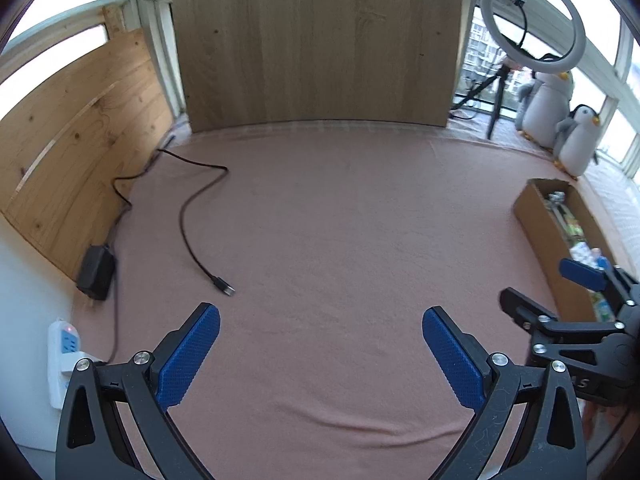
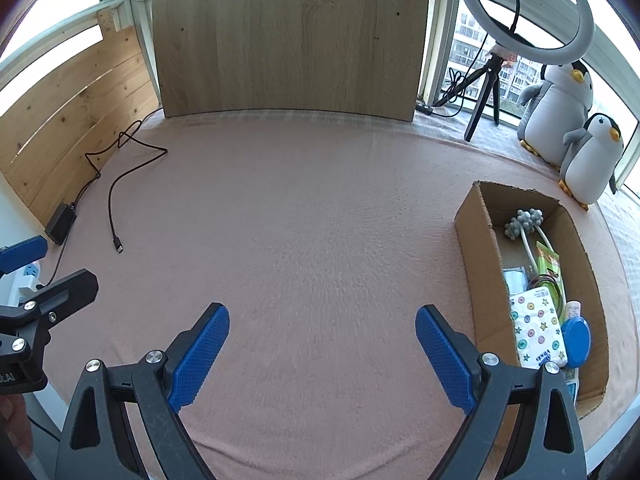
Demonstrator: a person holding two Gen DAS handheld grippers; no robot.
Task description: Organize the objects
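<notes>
A cardboard box (image 2: 476, 240) stands at the right of the pink-covered surface, also in the left wrist view (image 1: 540, 224). It holds several items: a grey bobbled massager (image 2: 524, 222), a green packet (image 2: 550, 264), a patterned tissue pack (image 2: 538, 326) and a blue lid (image 2: 576, 340). My left gripper (image 1: 320, 332) is open over bare cloth, nothing between its blue pads. My right gripper (image 2: 322, 330) is open too, just left of the box. Each gripper shows in the other's view: the right gripper (image 1: 552, 288) and the left gripper (image 2: 44, 264).
A black cable (image 1: 192, 216) with a loose plug lies at the left, running to a black adapter (image 1: 96, 272) and a white power strip (image 1: 64, 356). Wooden boards (image 1: 316, 44) stand at the back and left. A ring light on a tripod (image 2: 524, 8) and two plush penguins (image 2: 560, 104) stand back right.
</notes>
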